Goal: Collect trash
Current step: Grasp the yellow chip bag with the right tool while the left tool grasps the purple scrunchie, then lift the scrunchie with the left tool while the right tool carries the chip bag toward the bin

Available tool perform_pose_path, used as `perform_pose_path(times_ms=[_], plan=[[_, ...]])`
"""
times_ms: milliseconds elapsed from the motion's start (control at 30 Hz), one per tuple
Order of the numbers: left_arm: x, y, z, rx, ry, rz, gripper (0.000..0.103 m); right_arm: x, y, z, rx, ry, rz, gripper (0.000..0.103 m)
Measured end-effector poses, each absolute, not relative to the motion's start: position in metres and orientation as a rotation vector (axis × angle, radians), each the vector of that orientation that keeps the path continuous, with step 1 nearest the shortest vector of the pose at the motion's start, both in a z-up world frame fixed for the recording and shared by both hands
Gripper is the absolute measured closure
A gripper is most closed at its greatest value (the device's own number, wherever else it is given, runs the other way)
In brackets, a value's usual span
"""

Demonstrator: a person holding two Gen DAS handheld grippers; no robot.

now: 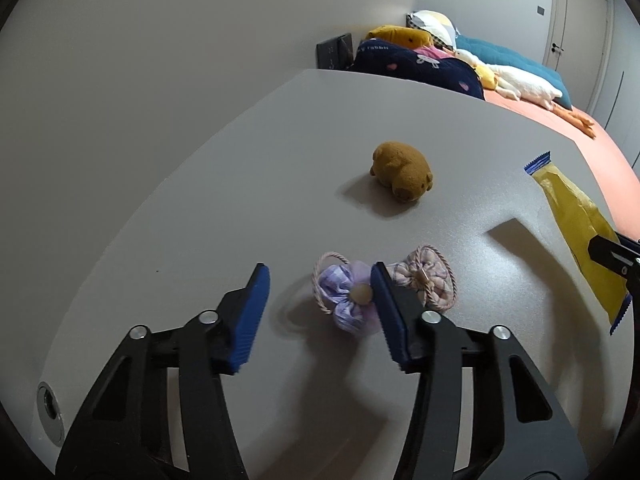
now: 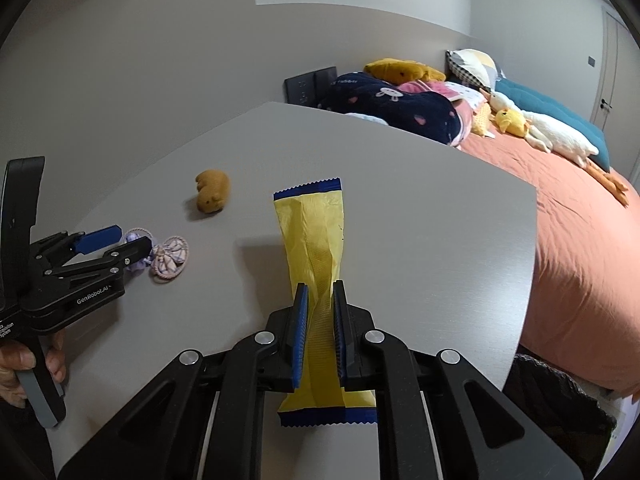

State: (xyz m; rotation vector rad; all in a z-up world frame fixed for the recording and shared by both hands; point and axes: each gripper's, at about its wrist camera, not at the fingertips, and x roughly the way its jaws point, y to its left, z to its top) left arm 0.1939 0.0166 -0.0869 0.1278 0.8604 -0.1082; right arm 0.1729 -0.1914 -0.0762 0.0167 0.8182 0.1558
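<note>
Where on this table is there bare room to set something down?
Bare: the table's far corner beyond the brown plush, and its bed-side edge right of the yellow wrapper. Crowded: around the two hair ties under the left tool.

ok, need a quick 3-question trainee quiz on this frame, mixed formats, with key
1. True or false: the right gripper is shut on the yellow wrapper.
2. What lies between the open fingers of the left gripper? A) brown plush toy B) purple flower hair tie C) the wrapper
3. Fill in: the checked flower hair tie lies beside the purple one on the grey ____.

Key: 1 true; 2 B; 3 table
</note>
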Motion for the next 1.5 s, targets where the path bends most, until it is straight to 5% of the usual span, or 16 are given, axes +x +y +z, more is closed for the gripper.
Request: perform_pose_path(times_ms=[167,300,1500], plan=[[0.192,0.012,-0.087,0.152,0.855,-0.117,0.077,0.172,-0.199,-0.075,0.032,0.816,0.15,0.09],[0.19,0.008,-0.087,0.177,0.847,-0.104,0.084,0.17,-0.204,-0.072,0.049,0.809,0.148,0.09],[0.082,-0.075,-0.015,0.127,0.729,-0.194,0.085,0.045,-0.283,-0.02,0.132,0.685,0.097,0.09]])
